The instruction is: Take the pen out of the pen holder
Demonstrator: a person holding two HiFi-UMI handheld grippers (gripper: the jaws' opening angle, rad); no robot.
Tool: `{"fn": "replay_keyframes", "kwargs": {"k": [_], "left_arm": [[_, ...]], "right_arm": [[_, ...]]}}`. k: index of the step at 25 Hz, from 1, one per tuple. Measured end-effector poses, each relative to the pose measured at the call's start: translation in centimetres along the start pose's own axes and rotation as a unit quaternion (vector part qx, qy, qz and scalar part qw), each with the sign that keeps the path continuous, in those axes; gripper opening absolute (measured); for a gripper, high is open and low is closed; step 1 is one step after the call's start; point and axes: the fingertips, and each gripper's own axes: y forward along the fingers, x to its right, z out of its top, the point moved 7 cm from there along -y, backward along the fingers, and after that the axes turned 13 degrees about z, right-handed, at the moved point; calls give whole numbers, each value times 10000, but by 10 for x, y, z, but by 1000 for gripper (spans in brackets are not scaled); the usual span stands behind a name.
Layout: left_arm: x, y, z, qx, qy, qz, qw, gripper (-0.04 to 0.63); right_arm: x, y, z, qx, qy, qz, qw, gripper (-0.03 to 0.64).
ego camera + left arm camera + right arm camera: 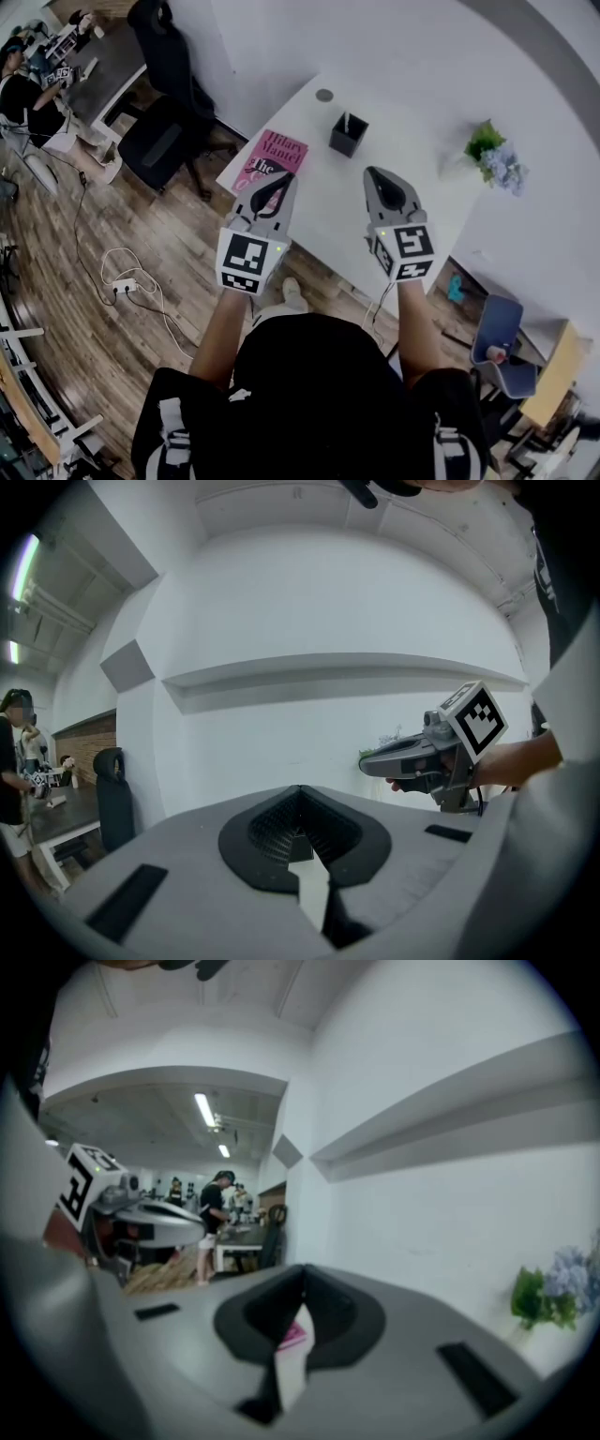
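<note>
Approach stage: left gripper (278,185) and right gripper (379,180), both closed and empty, hung on the near side of pen holder (348,134); next move would likely require opening around pen (346,122).

An open-plan office workspace.
A white desk (403,202) carries a pen holder (348,134); black swivel chairs (167,103) stand on wooden flooring (56,234), people (21,92) work at a second desk (111,64), and strip lights (204,1108) run overhead.

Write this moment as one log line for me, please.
stage: pen not yet taken | pen: in pen holder on table | left gripper: shut, empty | right gripper: shut, empty, short of pen holder
</note>
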Motion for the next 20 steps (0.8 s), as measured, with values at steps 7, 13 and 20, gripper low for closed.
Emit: {"fn": "replay_keyframes", "kwargs": {"k": [7, 13, 20], "left_arm": [[-28, 24, -8, -12, -37, -227, 9997, 21], [-36, 27, -16, -42, -134, -278, 9995, 21], [-30, 29, -23, -131, -162, -339, 9992, 21]], "right_arm": [[3, 32, -1, -130, 86, -181, 9997, 34], [-2, 44, -10, -276, 121, -218, 9993, 34], [3, 41, -18, -399, 144, -213, 9989, 34]]}}
